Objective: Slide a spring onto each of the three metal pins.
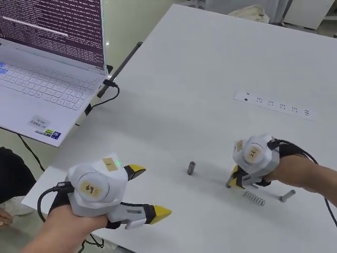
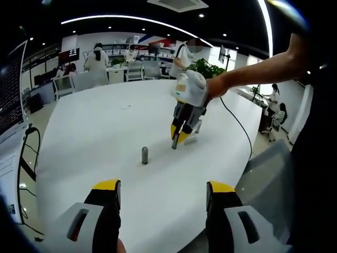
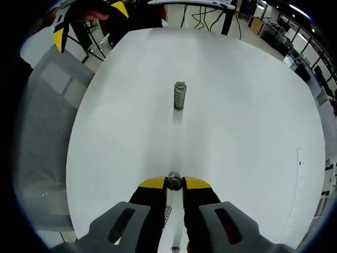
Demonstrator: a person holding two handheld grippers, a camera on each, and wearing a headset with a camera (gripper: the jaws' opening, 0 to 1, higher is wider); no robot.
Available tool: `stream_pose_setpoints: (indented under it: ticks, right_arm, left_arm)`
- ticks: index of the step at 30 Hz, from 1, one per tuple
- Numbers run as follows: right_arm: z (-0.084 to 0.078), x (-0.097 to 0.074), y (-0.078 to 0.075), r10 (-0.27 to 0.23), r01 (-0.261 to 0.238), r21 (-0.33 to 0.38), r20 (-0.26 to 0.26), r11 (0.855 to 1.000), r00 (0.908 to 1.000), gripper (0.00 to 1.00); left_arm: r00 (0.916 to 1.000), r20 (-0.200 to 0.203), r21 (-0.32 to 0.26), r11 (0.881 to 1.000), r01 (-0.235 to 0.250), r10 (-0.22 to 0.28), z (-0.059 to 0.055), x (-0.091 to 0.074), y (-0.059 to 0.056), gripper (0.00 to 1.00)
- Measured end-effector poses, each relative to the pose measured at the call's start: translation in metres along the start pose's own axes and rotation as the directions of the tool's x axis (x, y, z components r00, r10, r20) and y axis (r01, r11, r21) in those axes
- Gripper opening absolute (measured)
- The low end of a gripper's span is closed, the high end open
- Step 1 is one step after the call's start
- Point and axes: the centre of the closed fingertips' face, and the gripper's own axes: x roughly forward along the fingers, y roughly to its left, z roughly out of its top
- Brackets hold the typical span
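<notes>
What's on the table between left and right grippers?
One upright spring stands between the left gripper and right gripper; the head view and left gripper view show it.

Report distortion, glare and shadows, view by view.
Head view: even, soft light, no hard shadows on the table. Left gripper view: fisheye bows the table edge; ceiling strips glare. Right gripper view: the standing spring casts a faint shadow; the pin in the right gripper looks soft.

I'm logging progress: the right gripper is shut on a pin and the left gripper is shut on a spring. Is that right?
No. The left gripper is open, holding nothing, as the left gripper view shows. The right gripper is shut on a pin.
</notes>
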Motion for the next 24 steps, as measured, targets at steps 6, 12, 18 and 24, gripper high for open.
stream_pose_setpoints:
  ticks: [6, 12, 18, 24]
  right_arm:
    - [-0.001, -0.001, -0.001, -0.008, 0.008, -0.006, -0.002, 1.0, 1.0, 0.14]
    - [-0.002, -0.006, -0.002, -0.02, 0.02, 0.001, 0.003, 1.0, 0.9998, 0.2]
    - [-0.003, -0.017, -0.004, -0.048, 0.047, 0.023, 0.022, 0.999, 0.9986, 0.27]
    - [-0.004, -0.029, -0.003, -0.079, 0.075, 0.073, 0.053, 0.994, 0.9954, 0.29]
  left_arm:
    - [1.0, 0.001, 0.002, 1.0, -0.003, 0.003, 0.001, -0.001, 0.0, 0.62]
    - [1.0, 0.001, 0.007, 1.0, 0.0, 0.0, 0.003, -0.001, -0.002, 0.62]
    - [1.0, 0.006, 0.018, 1.0, 0.004, -0.004, 0.007, -0.001, -0.003, 0.62]
    - [0.9999, 0.015, 0.033, 0.999, 0.004, -0.005, 0.012, -0.002, -0.006, 0.62]
